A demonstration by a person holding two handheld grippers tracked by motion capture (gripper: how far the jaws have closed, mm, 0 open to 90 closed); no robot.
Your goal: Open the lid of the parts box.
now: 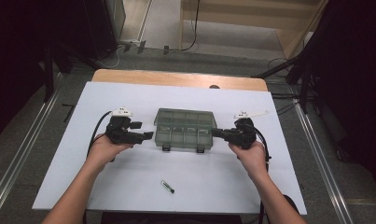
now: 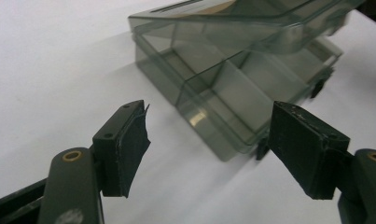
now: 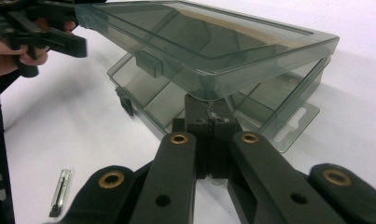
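While the right gripper (image 3: pixel 209 116) fingers clamp the lid (image 3: pixel 199 42) edge, the left gripper (image 2: pixel 209 140) fingers stand apart. The box (image 1: pixel 185 130) looks light, stiff and slippery. Grip its rim.

The box (image 1: pixel 185 128) lies between both grippers, a small tube (image 1: pixel 167 186) before it.

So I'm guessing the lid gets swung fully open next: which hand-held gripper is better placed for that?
Probably the right hand-held gripper: its jaws are shut on the edge of the raised lid. The left hand-held gripper is open, short of the box.
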